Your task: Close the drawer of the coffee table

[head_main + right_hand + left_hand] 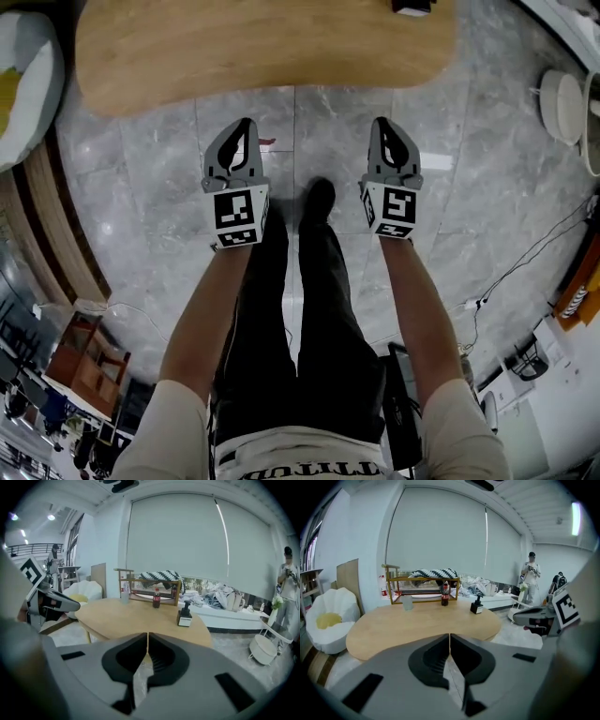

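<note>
Pale wood fills the top of the head view: the coffee table (262,47) is seen just ahead of both grippers, its rounded edge turned toward the person. The drawer is not made out from any angle; it is hidden, it seems, beneath the top. The left gripper (246,127) and the right gripper (382,124) are held side by side over the grey marble floor (141,159), short of the table edge, tips pointed at it. In each gripper view the jaws are seen pressed together tip to tip, and nothing is caught between them. Toward the far side of the tabletop a cola bottle (445,595), a clear cup (407,603) and a black pump dispenser (476,606) are stood upright, with a wooden rack (423,588) seen behind them. A white shell chair (328,620) is set beside the table's left end. A black shoe (319,199) is seen between the two grippers.
</note>
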A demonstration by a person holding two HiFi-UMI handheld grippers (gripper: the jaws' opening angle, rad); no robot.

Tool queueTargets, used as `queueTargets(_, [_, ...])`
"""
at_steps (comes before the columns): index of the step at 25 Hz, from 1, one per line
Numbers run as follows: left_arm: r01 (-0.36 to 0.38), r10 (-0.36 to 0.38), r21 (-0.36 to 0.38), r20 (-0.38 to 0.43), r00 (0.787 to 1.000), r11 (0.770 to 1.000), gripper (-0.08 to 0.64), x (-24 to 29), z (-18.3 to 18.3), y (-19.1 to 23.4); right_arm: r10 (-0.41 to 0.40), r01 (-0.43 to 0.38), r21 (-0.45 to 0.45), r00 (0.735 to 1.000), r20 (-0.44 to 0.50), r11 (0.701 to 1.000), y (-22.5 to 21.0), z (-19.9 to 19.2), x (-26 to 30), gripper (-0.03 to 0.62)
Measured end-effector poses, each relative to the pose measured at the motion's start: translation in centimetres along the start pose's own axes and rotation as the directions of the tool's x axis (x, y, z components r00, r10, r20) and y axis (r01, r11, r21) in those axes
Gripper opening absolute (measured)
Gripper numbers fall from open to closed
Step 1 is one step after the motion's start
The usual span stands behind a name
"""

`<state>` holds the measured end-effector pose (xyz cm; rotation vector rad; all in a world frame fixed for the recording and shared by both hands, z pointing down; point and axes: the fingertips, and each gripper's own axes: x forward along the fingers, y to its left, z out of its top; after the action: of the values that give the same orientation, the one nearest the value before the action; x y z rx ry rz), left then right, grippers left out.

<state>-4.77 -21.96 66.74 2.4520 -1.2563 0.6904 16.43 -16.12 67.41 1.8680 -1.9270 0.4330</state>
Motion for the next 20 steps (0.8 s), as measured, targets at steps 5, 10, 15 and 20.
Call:
queueTargets(5, [0.014, -0.014, -0.018, 0.017, 1.000, 1.000, 0.021, -4.0, 4.2, 0.5, 0.046, -0.046, -0.028, 0.999, 0.020, 0.999, 0.7, 5.0, -3.1, 0.020])
queueTargets(10, [0.021, -0.018, -0.058, 0.045, 0.999, 0.998, 0.021, -7.7, 9.3, 0.4, 0.077, -0.076, -0.040, 0.996, 0.035, 0.996, 0.2, 10.2, -6.4, 0.020])
queueTargets(15, [0.037, -0.030, -0.067, 0.097, 0.995, 0.997, 0.021, -13.4, 16.3, 0.0, 0.074, -0.073, -0.019, 0.995, 0.062, 0.997, 0.3, 16.7, -11.7, 0.020])
queueTargets(20, [0.046, -0.044, -0.011, 0.145, 0.989, 0.999, 0.021, -18.2, 22.2, 0.1, 0.096, -0.096, -0.006, 0.992, 0.083, 0.995, 0.5, 21.9, -16.1, 0.020])
